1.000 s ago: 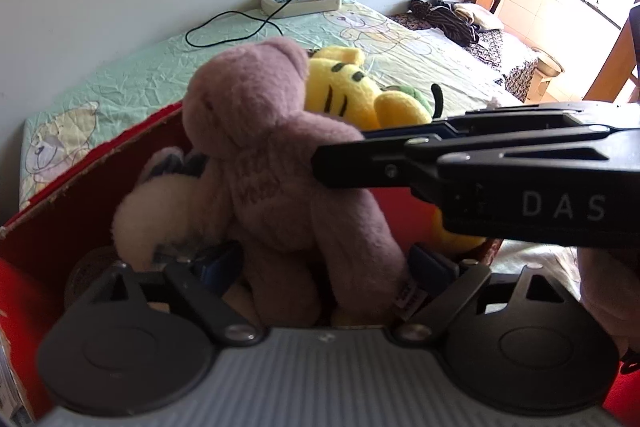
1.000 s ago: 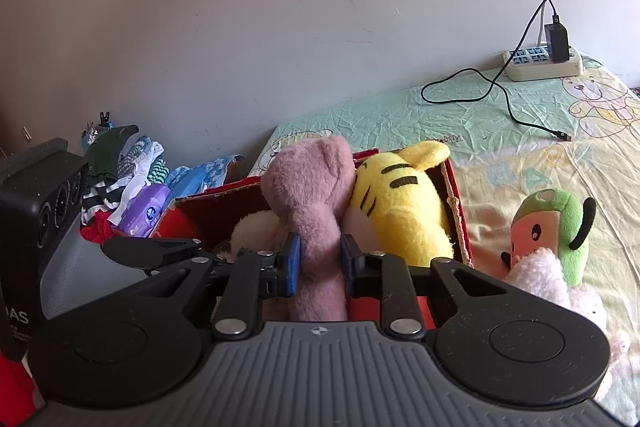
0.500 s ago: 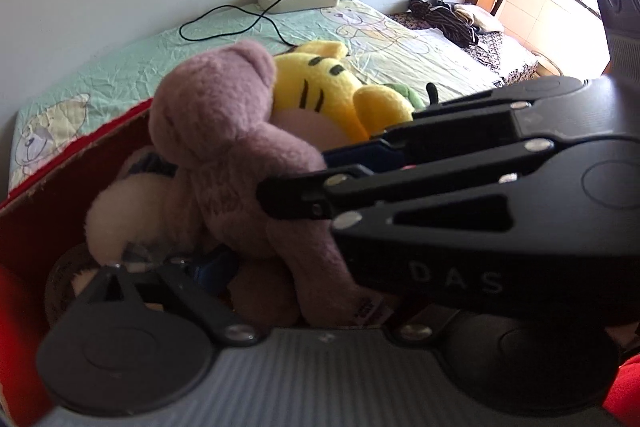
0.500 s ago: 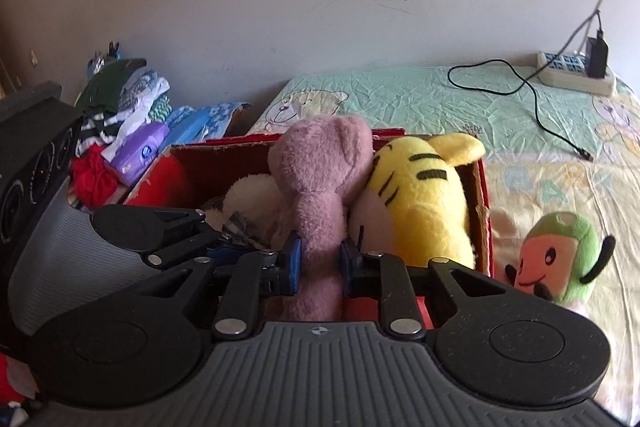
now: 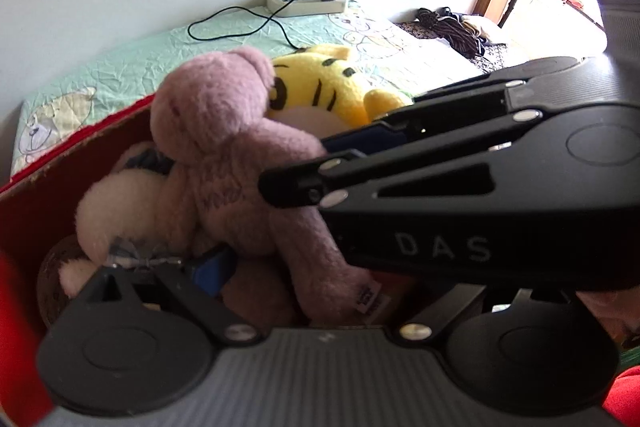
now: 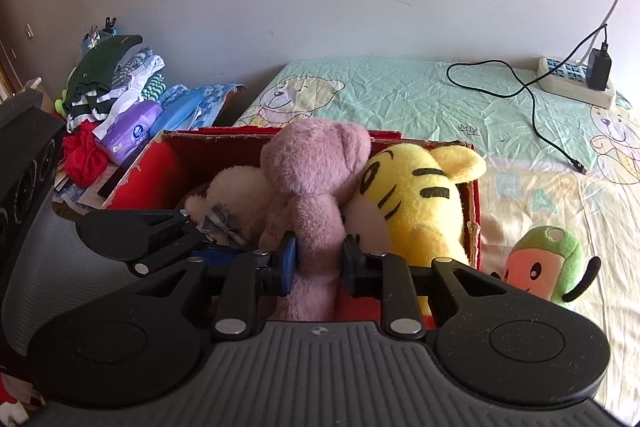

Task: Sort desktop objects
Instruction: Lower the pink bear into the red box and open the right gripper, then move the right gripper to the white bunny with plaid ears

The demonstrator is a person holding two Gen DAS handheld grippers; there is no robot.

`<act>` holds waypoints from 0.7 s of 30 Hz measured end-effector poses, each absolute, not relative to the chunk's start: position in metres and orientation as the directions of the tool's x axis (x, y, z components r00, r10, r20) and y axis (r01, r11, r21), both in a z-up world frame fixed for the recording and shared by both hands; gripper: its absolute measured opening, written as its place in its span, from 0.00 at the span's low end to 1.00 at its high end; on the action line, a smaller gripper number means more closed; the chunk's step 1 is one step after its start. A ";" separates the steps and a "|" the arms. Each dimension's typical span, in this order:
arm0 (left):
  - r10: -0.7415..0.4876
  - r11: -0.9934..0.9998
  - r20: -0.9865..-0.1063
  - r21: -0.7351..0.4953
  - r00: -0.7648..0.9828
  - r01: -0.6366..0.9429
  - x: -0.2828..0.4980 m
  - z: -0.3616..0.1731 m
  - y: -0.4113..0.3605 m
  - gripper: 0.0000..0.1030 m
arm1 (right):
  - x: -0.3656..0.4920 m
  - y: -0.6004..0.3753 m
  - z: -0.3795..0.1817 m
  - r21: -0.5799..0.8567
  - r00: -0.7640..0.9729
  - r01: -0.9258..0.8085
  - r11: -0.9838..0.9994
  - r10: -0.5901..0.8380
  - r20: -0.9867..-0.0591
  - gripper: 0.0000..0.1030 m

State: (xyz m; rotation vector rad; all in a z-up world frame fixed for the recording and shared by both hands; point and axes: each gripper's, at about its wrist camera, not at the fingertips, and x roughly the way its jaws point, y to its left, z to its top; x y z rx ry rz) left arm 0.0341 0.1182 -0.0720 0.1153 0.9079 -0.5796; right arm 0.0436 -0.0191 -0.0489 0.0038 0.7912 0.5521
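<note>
While right gripper [image 6: 318,261] clamps mauve bear [image 6: 316,179], left gripper [image 5: 304,271] fingers unclear.

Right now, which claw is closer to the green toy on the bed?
The right claw. It grips the pink bear in the red box beside the green toy; the left claw sits farther away.

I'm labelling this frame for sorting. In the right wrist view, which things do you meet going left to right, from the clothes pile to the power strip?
Clothes pile → cream plush → pink bear → yellow tiger → green plush → power strip.
</note>
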 end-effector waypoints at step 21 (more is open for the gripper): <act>-0.348 0.919 -0.787 -0.177 0.509 0.353 0.035 -0.070 0.133 0.90 | 0.020 -0.049 -0.056 0.338 0.620 -0.335 0.880 0.476 -0.624 0.25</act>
